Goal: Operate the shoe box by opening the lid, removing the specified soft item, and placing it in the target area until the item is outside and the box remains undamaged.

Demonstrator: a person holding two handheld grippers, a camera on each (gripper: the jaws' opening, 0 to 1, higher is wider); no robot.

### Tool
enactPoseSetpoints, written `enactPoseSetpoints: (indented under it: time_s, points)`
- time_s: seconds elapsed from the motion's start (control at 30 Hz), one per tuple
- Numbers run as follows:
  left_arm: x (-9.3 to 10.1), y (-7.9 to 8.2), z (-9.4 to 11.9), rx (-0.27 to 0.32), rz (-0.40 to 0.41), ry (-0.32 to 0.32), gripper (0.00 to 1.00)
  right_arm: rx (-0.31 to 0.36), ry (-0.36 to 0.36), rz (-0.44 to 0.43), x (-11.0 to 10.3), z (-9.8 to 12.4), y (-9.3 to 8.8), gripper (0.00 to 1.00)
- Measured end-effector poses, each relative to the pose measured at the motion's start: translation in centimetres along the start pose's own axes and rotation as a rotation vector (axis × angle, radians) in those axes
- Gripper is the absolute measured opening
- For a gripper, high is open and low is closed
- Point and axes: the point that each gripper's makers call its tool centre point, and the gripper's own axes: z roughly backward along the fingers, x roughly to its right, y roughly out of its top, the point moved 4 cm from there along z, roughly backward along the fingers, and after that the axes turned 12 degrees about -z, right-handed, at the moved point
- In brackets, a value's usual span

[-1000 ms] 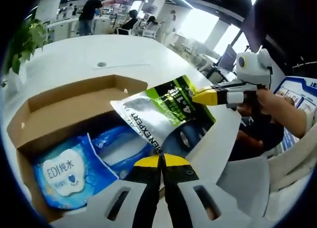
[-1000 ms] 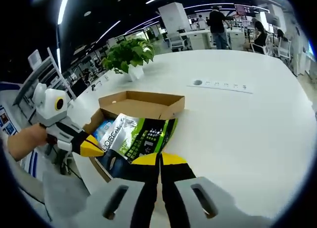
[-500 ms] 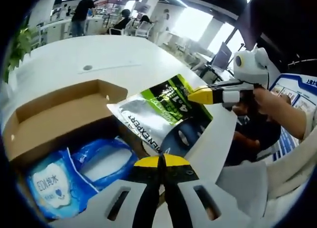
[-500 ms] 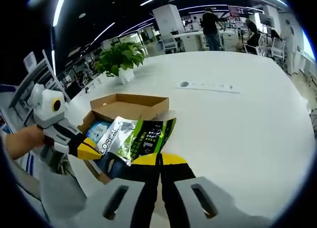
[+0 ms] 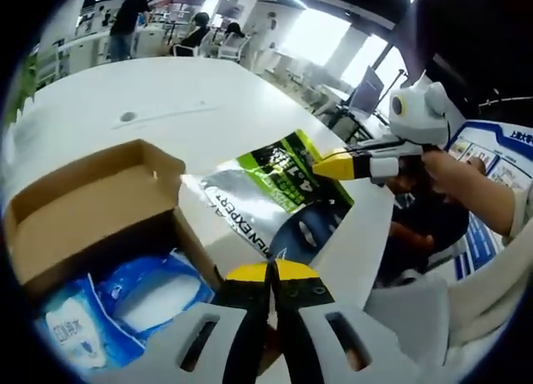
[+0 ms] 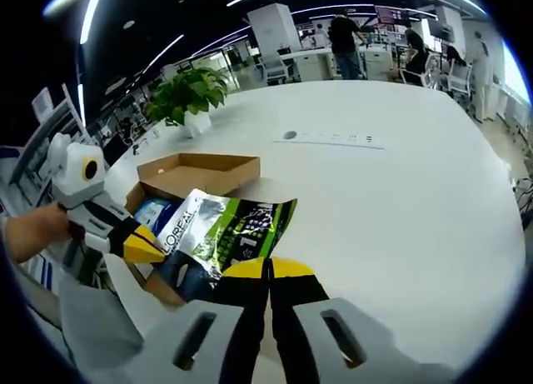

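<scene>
Right gripper view — pouch (image 6: 225, 234) pinched in right claw (image 6: 268, 269) tips.

- A broad white desk (image 6: 400, 201) carries everything.
- An open cardboard shoe box (image 6: 200, 172) sits on it near one edge.
- A potted green plant (image 6: 187, 97) stands farther back.
- A flush socket strip (image 6: 329, 138) lies mid-desk.

a silver, lime-green and dark navy pouch (image 5: 275, 192) with black lettering, against a white desk (image 6: 400, 201); plain brown cardboard shoe box (image 5: 79, 209) holding a blue-and-white wipes pack (image 5: 67, 338) and a translucent blue packet (image 5: 154, 288); both sets of tongs, left (image 5: 271, 271) and right (image 6: 268, 269), yellow-tipped over black with pale grey bodies; a green-leaved plant (image 6: 187, 91) in a white pot.
</scene>
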Motion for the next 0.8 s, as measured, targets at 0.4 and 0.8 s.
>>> enactPoseSetpoints:
  time_s: [0.4,0.8]
  points:
    - [-1.1,0.5,-2.8,-0.079,-0.072,0.002,0.0,-0.019,-0.033,-0.019,2.4,-1.8,0.0,0.0]
    - [-2.2,0.6,-5.0,-0.182,-0.173,0.02,0.0,-0.034,-0.072,-0.019,3.8,-3.7,0.0,0.0]
